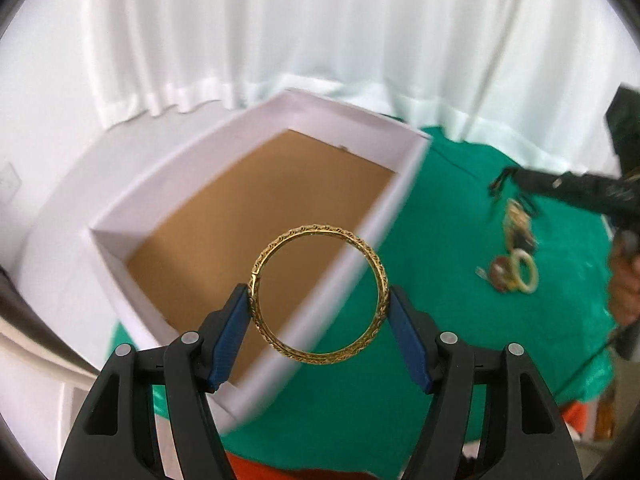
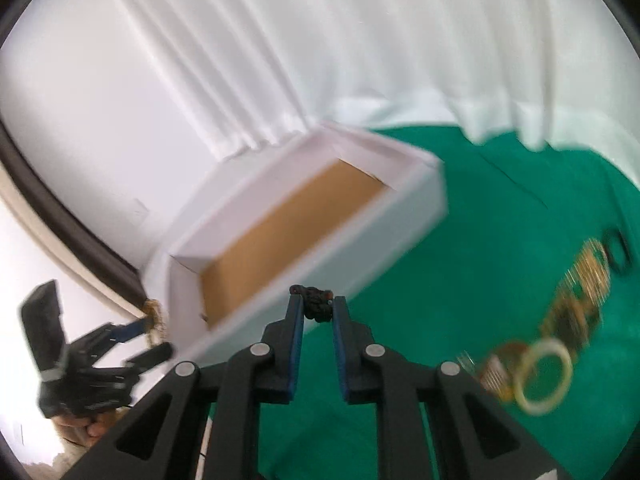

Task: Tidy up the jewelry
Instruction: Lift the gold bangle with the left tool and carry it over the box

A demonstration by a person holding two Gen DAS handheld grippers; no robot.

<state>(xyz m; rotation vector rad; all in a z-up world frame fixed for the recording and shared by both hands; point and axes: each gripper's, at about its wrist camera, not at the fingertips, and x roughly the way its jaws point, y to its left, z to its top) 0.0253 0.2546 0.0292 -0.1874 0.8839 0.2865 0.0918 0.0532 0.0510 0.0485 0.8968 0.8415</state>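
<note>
Above the box, left tongs clamp a gold bangle; right tongs pinch a dark beaded piece.

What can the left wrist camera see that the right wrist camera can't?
Only the left wrist view shows the whole gold bangle, pinched between the left tool's blue pads. Only the right wrist view shows the small dark beaded piece squeezed in the right tool, plus a black ring lying beyond the pile. Both show the white box with its brown floor, the green cloth, the jewelry pile with a cream bangle, and the white curtain.
</note>
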